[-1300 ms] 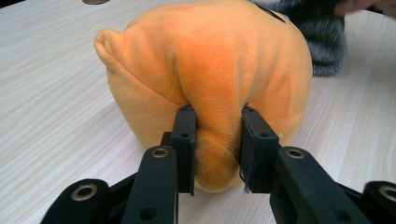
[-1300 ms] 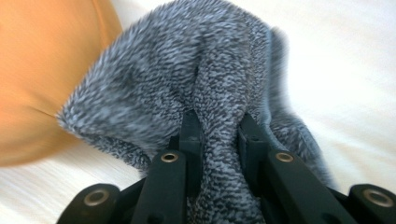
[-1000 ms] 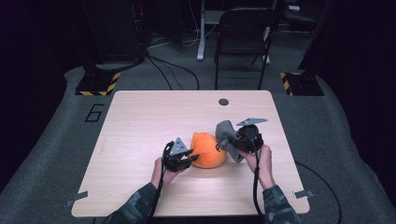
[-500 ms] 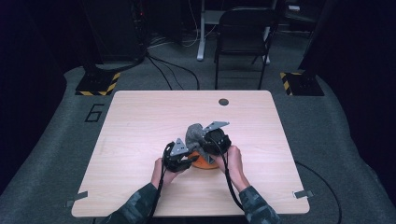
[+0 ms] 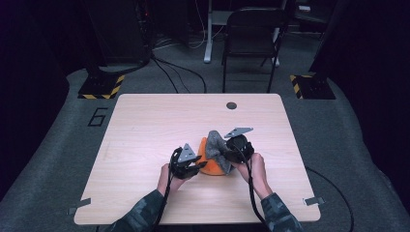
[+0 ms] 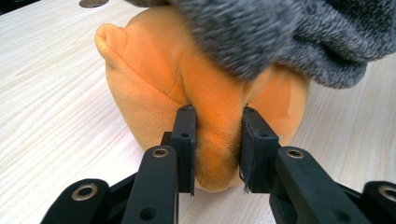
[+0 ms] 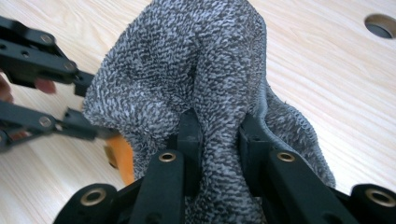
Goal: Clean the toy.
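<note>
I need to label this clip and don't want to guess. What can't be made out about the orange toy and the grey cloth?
- What the orange toy is: in the left gripper view the grey cloth covers its top, and no face shows.
- The cloth's full shape: in the right gripper view it is bunched and cut off by the bottom edge.
- Most of the toy in the right gripper view: the cloth hides it.
- High view: both are too small for detail.
</note>
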Demonstrator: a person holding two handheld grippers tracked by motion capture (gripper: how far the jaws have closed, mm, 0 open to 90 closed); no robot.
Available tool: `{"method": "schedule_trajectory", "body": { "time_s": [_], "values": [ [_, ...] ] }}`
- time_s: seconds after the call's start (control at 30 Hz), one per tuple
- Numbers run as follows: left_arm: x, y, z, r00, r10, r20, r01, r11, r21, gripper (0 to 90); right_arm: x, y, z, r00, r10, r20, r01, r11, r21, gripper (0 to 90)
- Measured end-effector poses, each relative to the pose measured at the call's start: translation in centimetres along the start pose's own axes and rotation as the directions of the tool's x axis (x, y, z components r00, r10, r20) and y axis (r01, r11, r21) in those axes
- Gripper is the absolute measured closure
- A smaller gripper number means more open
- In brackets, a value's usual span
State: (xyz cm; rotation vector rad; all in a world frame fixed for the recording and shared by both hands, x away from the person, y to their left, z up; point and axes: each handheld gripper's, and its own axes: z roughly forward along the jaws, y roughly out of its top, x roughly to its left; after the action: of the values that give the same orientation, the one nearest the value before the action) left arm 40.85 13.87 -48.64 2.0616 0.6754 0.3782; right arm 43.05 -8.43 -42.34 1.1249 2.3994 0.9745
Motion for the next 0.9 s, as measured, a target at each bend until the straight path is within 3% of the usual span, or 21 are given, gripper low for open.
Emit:
{"method": "schedule_trajectory", "body": {
  "time_s": [0.3, 0.5, 0.63, 0.67, 0.7, 0.77, 0.8, 0.9],
  "values": [
    [0.1, 0.0, 0.0, 1.0000, -0.004, 0.000, 0.004, 1.0000, -0.001, 70.2, -2.2, -1.7, -0.4, 0.9984, 0.052, 0.022, -0.052, 0.998, 0.040, 74.7],
    [0.1, 0.0, 0.0, 1.0000, -0.004, 0.000, 0.004, 1.0000, 0.000, 70.1, -4.0, -2.8, 0.1, 0.9945, 0.096, 0.042, -0.099, 0.991, 0.087, 74.7],
    [0.3, 0.0, 0.0, 1.0000, -0.001, 0.001, 0.001, 1.0000, -0.006, 70.1, -5.3, -4.0, 1.1, 0.9896, 0.126, 0.070, -0.134, 0.981, 0.139, 74.7],
    [0.3, 0.0, 0.0, 1.0000, -0.005, 0.000, 0.005, 1.0000, -0.008, 70.1, -5.9, -4.7, 2.0, 0.9853, 0.140, 0.097, -0.156, 0.971, 0.180, 74.7],
    [0.3, 0.0, 0.0, 1.0000, -0.006, -0.001, 0.006, 1.0000, -0.006, 70.1, -5.9, -4.7, 2.0, 0.9853, 0.140, 0.097, -0.156, 0.971, 0.180, 74.7],
    [0.4, 0.0, 0.0, 1.0000, -0.008, 0.004, 0.008, 1.0000, -0.005, 70.1, -6.5, -5.6, 3.3, 0.9816, 0.142, 0.128, -0.167, 0.962, 0.216, 74.7],
    [0.4, 0.0, 0.0, 0.9999, -0.010, 0.004, 0.010, 0.9999, -0.006, 70.1, -7.0, -6.2, 3.8, 0.9813, 0.158, 0.110, -0.179, 0.959, 0.221, 74.7],
    [0.4, 0.0, 0.0, 1.0000, -0.007, 0.004, 0.007, 1.0000, -0.006, 70.1, -7.0, -5.8, 3.5, 0.9781, 0.153, 0.140, -0.183, 0.955, 0.232, 74.8]
  ]
}}
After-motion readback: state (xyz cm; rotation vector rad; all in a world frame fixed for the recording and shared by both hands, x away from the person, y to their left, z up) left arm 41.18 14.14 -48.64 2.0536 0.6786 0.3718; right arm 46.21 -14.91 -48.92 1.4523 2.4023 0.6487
